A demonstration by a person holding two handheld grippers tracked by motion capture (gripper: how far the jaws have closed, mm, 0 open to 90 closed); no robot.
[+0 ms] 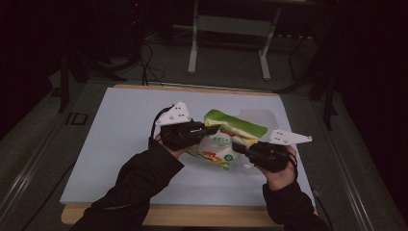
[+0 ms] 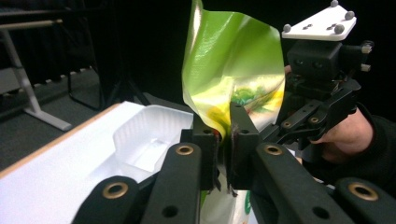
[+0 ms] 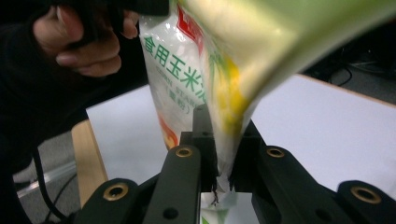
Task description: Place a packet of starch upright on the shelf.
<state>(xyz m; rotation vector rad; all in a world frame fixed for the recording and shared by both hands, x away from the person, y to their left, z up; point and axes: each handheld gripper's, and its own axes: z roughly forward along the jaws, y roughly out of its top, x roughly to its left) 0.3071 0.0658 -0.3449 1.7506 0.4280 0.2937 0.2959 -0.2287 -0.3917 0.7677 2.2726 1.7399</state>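
Bag [image 1: 226, 137], green and white, held above the white table [image 1: 120, 144] between both grippers. At its left edge the left gripper [image 1: 211, 130] pinches the film tight; at its right edge the right gripper [image 1: 239, 147] likewise clamps the film. A clear tray [image 2: 149, 135] lies on the table just behind.

High view: fixed above your side of table [image 1: 120, 144], facing forward and down; takes in whole top, far edge, floor beyond. Your forearms enter at near edge.

Left gripper view: rides your left gripper [image 2: 223, 140], looks along own jaws, very close to green-and-white bag [image 2: 233, 70]; your right gripper [image 2: 322, 102] just behind, clear plastic tray [image 2: 149, 135] and table's edge at left.

Right gripper view: rides right gripper [image 3: 223, 144], same close range, facing back at your left hand [image 3: 88, 42].

All three views share the bag.
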